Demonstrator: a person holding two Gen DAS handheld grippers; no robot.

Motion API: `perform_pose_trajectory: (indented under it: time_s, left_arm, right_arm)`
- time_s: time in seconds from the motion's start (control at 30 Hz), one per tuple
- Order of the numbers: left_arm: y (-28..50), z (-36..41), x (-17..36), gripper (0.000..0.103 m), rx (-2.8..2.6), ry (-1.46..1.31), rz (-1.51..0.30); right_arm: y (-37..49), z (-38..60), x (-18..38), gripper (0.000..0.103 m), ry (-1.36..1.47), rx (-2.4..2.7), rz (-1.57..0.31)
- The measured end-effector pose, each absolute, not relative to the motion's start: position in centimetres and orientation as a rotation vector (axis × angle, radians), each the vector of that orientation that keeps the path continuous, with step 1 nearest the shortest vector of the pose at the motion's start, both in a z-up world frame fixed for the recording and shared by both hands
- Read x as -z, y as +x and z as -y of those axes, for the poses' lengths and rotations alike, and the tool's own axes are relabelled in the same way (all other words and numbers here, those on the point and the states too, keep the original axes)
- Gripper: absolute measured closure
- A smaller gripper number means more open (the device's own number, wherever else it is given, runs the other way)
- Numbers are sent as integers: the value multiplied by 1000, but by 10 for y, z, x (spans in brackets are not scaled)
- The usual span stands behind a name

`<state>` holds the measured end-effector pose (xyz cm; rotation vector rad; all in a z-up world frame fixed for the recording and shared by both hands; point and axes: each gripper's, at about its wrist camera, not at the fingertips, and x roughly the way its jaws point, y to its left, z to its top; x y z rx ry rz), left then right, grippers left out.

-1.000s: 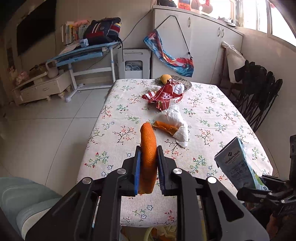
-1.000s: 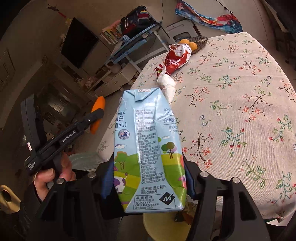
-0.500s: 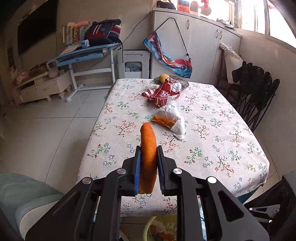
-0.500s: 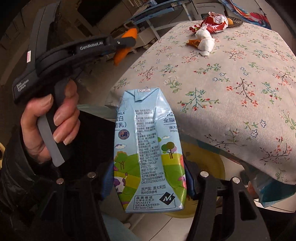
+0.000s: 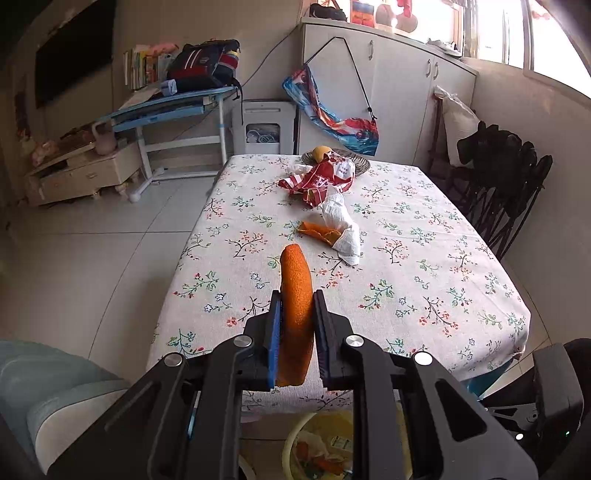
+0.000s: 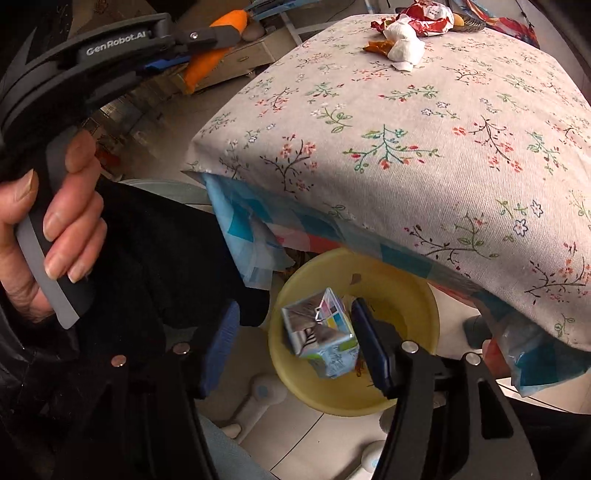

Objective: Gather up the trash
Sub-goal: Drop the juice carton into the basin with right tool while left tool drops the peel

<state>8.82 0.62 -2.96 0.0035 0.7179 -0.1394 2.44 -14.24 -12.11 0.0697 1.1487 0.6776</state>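
Note:
My left gripper (image 5: 296, 300) is shut on a long piece of orange peel (image 5: 295, 269), held in the air in front of the table's near edge. The same gripper (image 6: 221, 35) and peel (image 6: 205, 64) show at the upper left of the right wrist view. My right gripper (image 6: 295, 306) points down over a yellow bin (image 6: 410, 295) on the floor by the table. The light blue milk carton (image 6: 321, 332) is seen end-on inside the bin, below the jaws. The pads stand apart and do not touch it.
On the floral tablecloth (image 5: 424, 258) lie a red wrapper (image 5: 325, 177), a crumpled white tissue (image 5: 341, 223) and another orange peel (image 5: 319, 232). A basket with fruit (image 5: 360, 161) stands at the far end. Black chairs (image 5: 506, 177) line the right side.
The milk carton has left the right jaws and dropped into the yellow bin. The right gripper tipped down over the bin. The left gripper still holds its peel, slightly further back from the table.

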Motion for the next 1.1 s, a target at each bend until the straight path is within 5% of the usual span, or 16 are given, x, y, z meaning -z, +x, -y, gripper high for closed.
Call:
perform_pose_trajectory:
  time_s: [1.1]
  left_arm:
    - [14,44,59,87,265,150,-780]
  right_arm:
    - [27,228,73,30,399,-439,-854]
